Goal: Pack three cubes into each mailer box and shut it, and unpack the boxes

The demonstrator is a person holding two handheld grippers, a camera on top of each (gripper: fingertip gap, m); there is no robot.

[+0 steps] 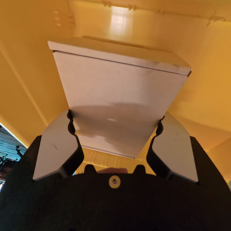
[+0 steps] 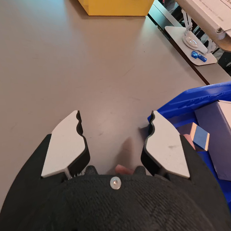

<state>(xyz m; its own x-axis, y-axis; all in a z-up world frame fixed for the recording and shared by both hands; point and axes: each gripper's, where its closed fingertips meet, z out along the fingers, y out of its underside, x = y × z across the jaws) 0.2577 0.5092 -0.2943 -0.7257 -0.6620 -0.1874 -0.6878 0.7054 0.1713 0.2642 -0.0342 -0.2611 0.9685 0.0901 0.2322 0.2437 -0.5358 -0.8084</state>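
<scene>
Left tool (image 1: 115, 116) clamps shut box (image 1: 112, 90) inside yellow bin (image 1: 187, 37), placing or lifting unclear; right tool (image 2: 115, 118) gapes empty over surface (image 2: 62, 62); next likely needs clean release.

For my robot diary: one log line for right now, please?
left gripper: shut on box, inside yellow bin | right gripper: open, over table
</scene>
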